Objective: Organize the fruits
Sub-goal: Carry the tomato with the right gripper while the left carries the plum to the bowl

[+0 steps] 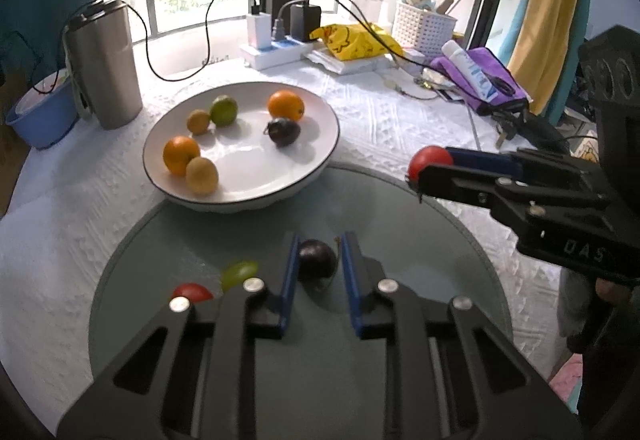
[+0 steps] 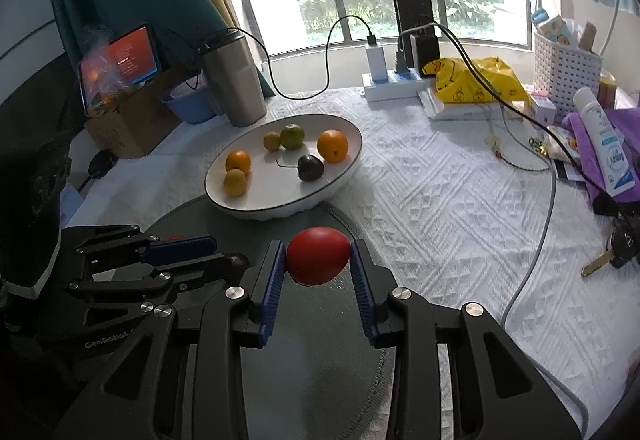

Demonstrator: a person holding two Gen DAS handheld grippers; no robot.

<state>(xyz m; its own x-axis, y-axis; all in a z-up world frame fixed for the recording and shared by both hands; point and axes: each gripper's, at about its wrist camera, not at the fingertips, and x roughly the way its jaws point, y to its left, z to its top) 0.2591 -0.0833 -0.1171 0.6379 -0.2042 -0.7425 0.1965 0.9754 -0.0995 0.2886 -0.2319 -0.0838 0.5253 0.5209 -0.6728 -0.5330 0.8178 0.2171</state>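
Left hand-held gripper (image 1: 319, 260) clenched on plum (image 1: 317, 260); right hand-held gripper (image 2: 319, 254) grasping tomato (image 2: 318, 255); bowl (image 2: 344, 176) at 11 o'clock

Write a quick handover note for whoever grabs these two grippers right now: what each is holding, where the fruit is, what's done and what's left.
Left gripper: shut on the dark plum, still on the glass turntable.
Right gripper: shut on a red tomato, held above the glass.
White bowl: already holds six fruits, including two oranges and a dark plum.
Left: bowl both held fruits, then the green grape and second red tomato on the glass beside the left gripper.
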